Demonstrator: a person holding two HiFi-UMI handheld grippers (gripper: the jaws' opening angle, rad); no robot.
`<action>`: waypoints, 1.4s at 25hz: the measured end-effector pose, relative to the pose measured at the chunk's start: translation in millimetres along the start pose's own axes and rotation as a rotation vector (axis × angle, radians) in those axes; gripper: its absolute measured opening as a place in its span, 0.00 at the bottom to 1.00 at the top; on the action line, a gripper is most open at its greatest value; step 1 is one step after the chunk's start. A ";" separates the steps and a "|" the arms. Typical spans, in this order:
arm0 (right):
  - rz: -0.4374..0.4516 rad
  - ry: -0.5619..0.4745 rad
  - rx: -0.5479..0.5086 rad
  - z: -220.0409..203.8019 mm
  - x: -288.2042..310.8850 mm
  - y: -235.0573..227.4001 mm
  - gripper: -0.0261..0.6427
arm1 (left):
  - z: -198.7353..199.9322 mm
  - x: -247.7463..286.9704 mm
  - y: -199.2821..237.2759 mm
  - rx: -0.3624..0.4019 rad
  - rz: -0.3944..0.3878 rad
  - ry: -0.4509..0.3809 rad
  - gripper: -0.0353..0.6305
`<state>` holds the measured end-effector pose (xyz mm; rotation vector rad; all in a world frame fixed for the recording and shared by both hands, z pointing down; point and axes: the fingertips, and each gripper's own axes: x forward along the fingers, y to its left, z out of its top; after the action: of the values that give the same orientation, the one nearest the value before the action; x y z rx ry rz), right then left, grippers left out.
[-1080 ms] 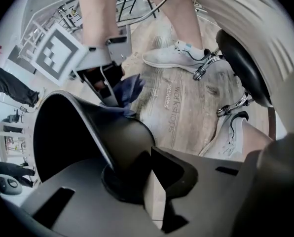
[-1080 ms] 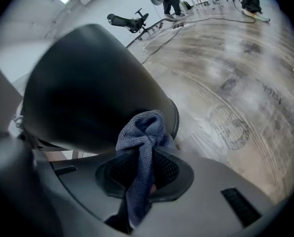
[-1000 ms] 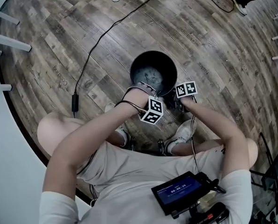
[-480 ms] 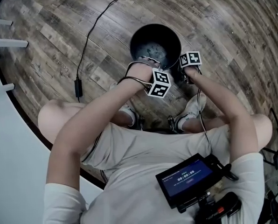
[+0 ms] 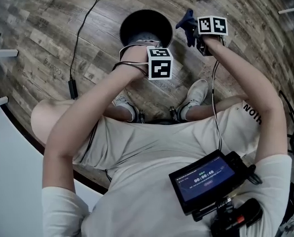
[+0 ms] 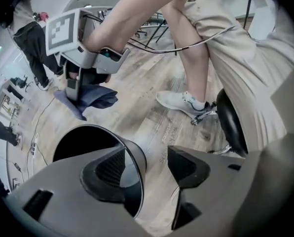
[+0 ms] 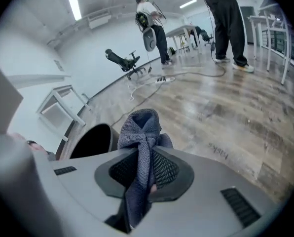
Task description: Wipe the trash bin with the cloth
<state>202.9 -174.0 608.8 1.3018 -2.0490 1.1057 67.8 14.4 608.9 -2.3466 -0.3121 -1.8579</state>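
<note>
Left claw (image 6: 149,167): jaws spread wide, and they have just been opening; the pads press on nothing, and the bin's rim shows in the gap beneath them, not gripped
Right claw (image 7: 144,169): clamped tight on the dark blue cloth (image 7: 139,127), one fold bunched above the pads and a tail hanging below
Bin (image 5: 132,23): black, round and upright on the wood floor (image 5: 48,28), just ahead of the person's feet, mouth facing up
Where the cloth is: up in the air to the right of the bin, clear of both rim and wall
Step in hand, as I read it: bring the cloth onto the bin for a wiping pass; nothing is touching the bin right now, so it stands free
Doing it well: take hold of the near rim with the left claw first so the light bin cannot skate or tip, then lay the bunched fold flat against the wall and sweep round with steady pressure
Angle: tilt the right claw so the cloth meets the surface, not the hard jaw tips
Watch for: the hanging tail snagging on the rim, and a thin grip letting the cloth slide out under drag
</note>
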 end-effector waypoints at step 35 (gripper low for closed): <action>0.344 -0.193 -0.280 3.0 -145.7 182.9 0.13 | -11.8 -171.0 75.4 -0.945 0.222 -0.956 0.10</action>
<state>102.9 -59.6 431.0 0.9731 -2.5340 0.8098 37.4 -75.0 447.2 -3.5126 0.9171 -0.6640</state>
